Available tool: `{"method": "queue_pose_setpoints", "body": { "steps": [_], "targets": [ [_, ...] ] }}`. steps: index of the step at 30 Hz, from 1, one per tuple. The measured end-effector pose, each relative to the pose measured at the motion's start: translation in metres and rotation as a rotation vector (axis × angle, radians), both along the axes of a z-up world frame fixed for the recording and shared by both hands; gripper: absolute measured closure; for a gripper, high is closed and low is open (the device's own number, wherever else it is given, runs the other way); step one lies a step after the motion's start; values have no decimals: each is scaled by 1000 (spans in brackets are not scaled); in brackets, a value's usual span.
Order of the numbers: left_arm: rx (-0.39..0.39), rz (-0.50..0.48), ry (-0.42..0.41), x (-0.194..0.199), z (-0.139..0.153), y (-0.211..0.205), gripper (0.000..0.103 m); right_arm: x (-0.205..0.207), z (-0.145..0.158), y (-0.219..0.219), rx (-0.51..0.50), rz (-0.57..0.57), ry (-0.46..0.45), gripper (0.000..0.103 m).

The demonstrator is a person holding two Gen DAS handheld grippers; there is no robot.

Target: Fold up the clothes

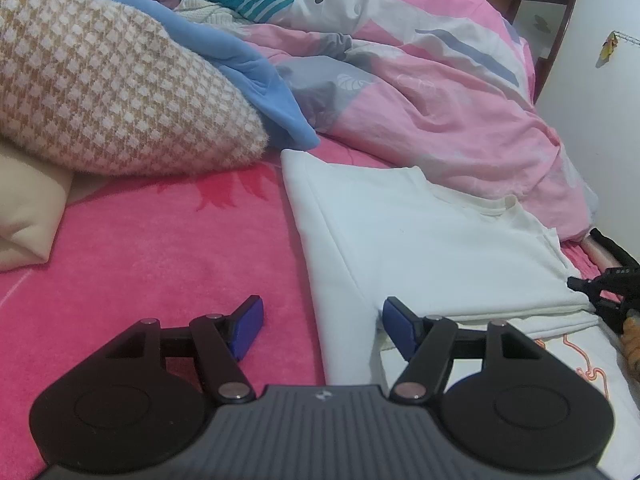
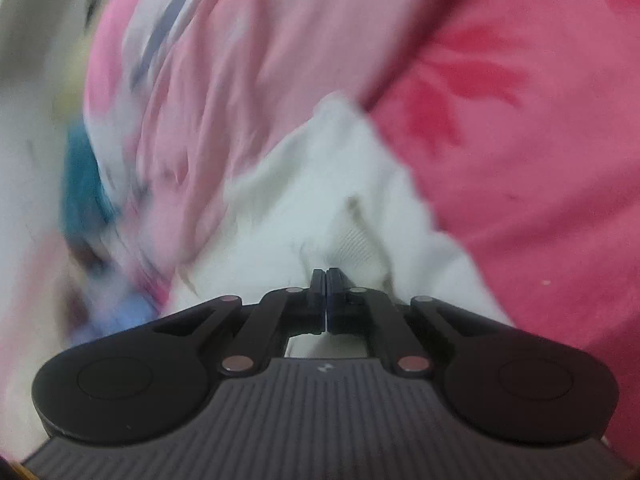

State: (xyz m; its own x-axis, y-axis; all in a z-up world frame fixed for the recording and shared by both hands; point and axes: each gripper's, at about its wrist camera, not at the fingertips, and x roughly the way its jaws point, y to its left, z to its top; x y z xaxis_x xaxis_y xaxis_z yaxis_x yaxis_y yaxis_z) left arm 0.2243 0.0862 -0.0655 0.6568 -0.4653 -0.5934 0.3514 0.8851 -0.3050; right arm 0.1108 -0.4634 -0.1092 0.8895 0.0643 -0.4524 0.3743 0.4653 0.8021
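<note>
White shirt [image 1: 420, 240] lies folded on pink blanket [image 1: 160, 260], no writing legible

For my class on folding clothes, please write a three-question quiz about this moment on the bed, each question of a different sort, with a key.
1. True or false: the left hand-held gripper stands open with nothing pinched between its pads.
2. Multiple choice: the right hand-held gripper is shut on A) the blue garment, B) the white garment, C) the houndstooth garment.
3. Fill in: the white garment lies on a ___ blanket.

Key: 1 true; 2 B; 3 pink.
</note>
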Motion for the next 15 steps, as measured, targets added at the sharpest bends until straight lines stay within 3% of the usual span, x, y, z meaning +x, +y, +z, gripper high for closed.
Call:
{"method": "queue_pose_setpoints", "body": {
  "steps": [2, 3, 7, 11, 15],
  "targets": [
    [-1, 0, 2, 0, 0, 0, 35, -16, -6, -11, 100, -94, -65, 100],
    [-1, 0, 2, 0, 0, 0, 35, -22, -1, -10, 90, -107, -81, 98],
    [1, 1, 3, 0, 0, 0, 35, -33, 14, 16, 86, 14, -151, 98],
    [1, 2, 3, 0, 0, 0, 35, -26, -2, 39, -11, 103, 9, 103],
    [-1, 2, 5, 0, 0, 0, 35, -32, 11, 42, -15, 83, -27, 98]
  ]
}}
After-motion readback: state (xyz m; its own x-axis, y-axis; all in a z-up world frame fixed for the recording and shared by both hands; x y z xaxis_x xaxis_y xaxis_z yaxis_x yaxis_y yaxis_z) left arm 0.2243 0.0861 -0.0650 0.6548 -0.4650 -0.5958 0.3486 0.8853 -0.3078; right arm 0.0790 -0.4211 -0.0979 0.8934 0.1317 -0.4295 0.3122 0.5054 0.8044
